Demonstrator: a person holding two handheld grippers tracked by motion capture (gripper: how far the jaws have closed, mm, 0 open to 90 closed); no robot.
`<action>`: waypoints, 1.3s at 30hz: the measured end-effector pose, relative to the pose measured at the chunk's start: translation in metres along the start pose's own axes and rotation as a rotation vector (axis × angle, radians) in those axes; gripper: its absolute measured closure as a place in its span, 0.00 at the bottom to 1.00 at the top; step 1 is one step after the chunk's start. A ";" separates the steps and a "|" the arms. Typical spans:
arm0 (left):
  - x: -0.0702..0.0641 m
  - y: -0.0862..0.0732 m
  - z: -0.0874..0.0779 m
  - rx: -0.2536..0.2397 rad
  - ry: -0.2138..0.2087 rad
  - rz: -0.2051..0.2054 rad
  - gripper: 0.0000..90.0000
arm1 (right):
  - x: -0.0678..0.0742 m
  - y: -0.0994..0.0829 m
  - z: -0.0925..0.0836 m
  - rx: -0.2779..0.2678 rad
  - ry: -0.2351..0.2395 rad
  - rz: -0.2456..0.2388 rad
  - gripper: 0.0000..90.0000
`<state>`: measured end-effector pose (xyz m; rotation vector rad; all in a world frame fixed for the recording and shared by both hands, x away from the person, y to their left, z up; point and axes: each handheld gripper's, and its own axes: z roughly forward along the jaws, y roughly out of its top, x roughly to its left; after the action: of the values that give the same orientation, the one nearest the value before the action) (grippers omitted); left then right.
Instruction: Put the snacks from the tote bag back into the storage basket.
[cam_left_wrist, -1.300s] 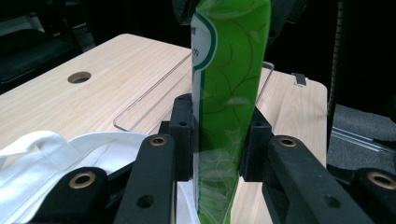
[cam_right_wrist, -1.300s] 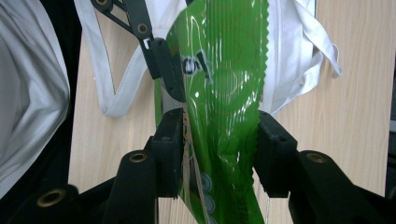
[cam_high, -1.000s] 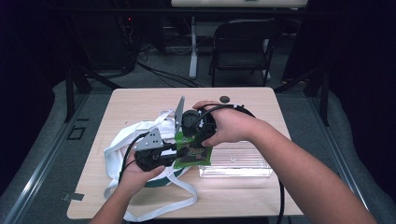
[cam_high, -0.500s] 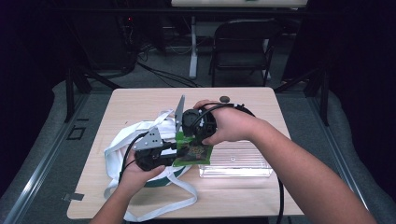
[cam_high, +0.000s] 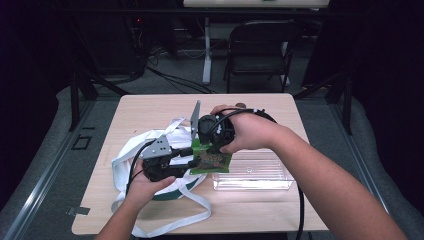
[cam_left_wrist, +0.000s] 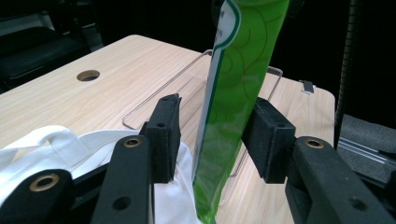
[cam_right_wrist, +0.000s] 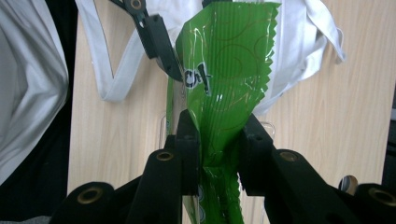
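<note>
Glossy green crinkled plastic snack packet (cam_right_wrist: 224, 79) — pinched between the jaws of the right gripper (cam_right_wrist: 218, 140), held above the wooden table (cam_high: 150, 107). Left gripper (cam_left_wrist: 212, 135) — jaws parted around the packet's edge, beside white cloth bag (cam_high: 150, 142) and clear plastic tray (cam_high: 255, 175).

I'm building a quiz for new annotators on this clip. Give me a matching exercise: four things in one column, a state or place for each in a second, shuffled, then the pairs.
Things:
1. green packet
2. left gripper
3. clear tray
4. white bag

States or places:
A. lies crumpled on the table, straps spread out
B. pinched between the right gripper's jaws, held above the table
C. sits on the table by the right forearm, with nothing visible in it
D. jaws apart on either side of the packet, not yet clamped

Pairs: 1-B, 2-D, 3-C, 4-A
</note>
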<state>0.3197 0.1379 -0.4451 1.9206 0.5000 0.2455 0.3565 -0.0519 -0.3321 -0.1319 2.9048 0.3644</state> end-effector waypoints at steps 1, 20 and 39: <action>0.000 0.000 0.000 0.000 0.000 0.000 0.63 | 0.000 0.000 0.000 0.000 0.000 0.000 0.82; 0.012 -0.005 -0.006 -0.014 0.023 -0.058 0.63 | -0.012 -0.021 -0.007 0.045 -0.046 0.042 0.81; 0.021 -0.009 -0.010 -0.018 0.049 -0.084 0.63 | -0.028 -0.042 -0.005 0.085 -0.086 0.086 0.81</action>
<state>0.3328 0.1585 -0.4509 1.8752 0.6076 0.2427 0.3874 -0.0919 -0.3316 0.0212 2.8412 0.2539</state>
